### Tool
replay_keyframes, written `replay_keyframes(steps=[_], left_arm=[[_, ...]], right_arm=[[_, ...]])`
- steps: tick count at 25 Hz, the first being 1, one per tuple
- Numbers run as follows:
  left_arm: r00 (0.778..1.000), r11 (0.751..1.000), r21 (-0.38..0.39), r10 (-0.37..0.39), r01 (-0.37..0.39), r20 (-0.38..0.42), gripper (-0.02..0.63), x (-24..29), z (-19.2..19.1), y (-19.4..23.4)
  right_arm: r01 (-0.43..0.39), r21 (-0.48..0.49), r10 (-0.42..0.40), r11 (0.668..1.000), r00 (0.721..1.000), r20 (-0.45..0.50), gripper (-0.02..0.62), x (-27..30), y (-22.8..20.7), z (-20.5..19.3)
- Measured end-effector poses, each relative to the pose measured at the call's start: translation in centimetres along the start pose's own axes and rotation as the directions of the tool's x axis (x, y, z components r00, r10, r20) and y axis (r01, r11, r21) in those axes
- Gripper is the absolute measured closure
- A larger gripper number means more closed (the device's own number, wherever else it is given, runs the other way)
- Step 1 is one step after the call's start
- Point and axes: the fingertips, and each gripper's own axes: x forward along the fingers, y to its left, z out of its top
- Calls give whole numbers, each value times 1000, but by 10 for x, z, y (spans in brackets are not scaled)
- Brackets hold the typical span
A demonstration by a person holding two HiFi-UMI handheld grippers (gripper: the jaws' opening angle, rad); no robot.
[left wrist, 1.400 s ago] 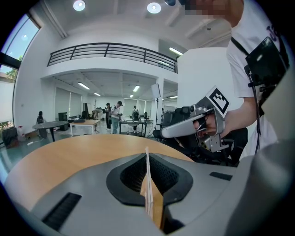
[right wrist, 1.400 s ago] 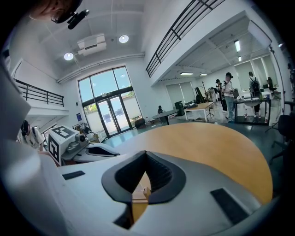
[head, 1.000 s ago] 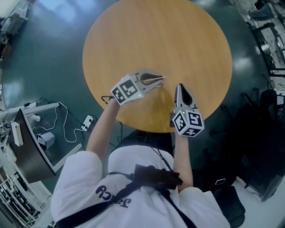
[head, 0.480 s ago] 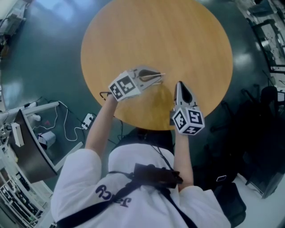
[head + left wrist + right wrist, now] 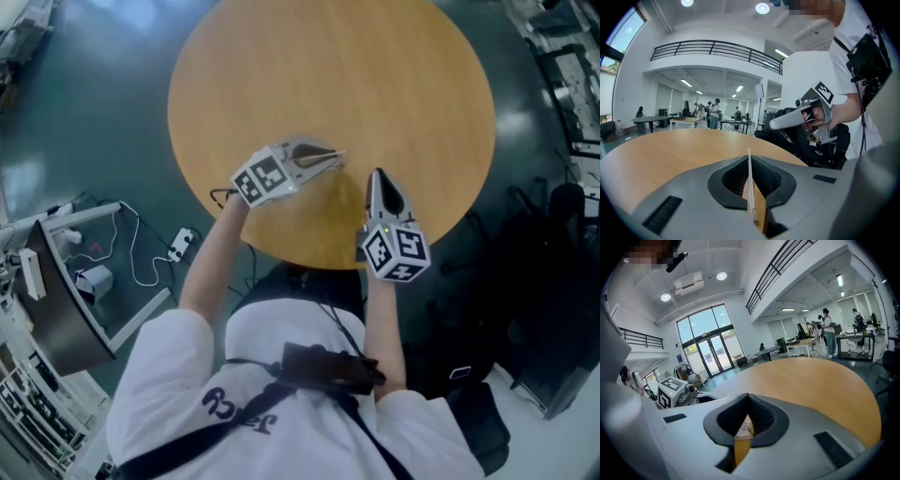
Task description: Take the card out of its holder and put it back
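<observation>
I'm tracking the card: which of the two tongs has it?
The left tongs: a thin pale card stands edge-on, clamped in their jaws. No card edge sticks out of the right tongs.

- Card (image 5: 749,180): clamped edge-on in left gripper (image 5: 749,157); face unseen, lower end hidden behind the pads.
- White piece (image 5: 743,429) pinched in right gripper (image 5: 748,397): mostly hidden by the pads, print too small to read, identity undetermined.
- Head view: card is a bare sliver; right gripper's body hides what its jaws hold.
- Table (image 5: 375,84): far rim cut by top edge.
- Background people (image 5: 712,110): too small to tell.
</observation>
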Motion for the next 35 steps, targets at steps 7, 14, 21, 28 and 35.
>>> replay_keyframes(steps=[7, 14, 21, 28, 35], left_arm=[[997, 997, 18, -78, 78, 7, 578, 7, 0, -5], [993, 993, 39, -113, 114, -31, 578, 14, 0, -2], [987, 990, 17, -136, 139, -90, 561, 11, -10, 7], [994, 999, -29, 11, -14, -106, 388, -19, -10, 35], [980, 978, -64, 198, -198, 7, 337, -67, 21, 42]], right_arm=[[7, 6, -7, 1000, 1000, -13, 589, -3, -5, -3], [-1, 3, 1, 1000, 1000, -9, 589, -6, -3, -2], [1, -9, -1, 1000, 1000, 12, 589, -11, 1, 2], [32, -7, -31, 999, 997, 67, 589, -25, -8, 16], [22, -13, -20, 1000, 993, 116, 589, -37, -8, 29]])
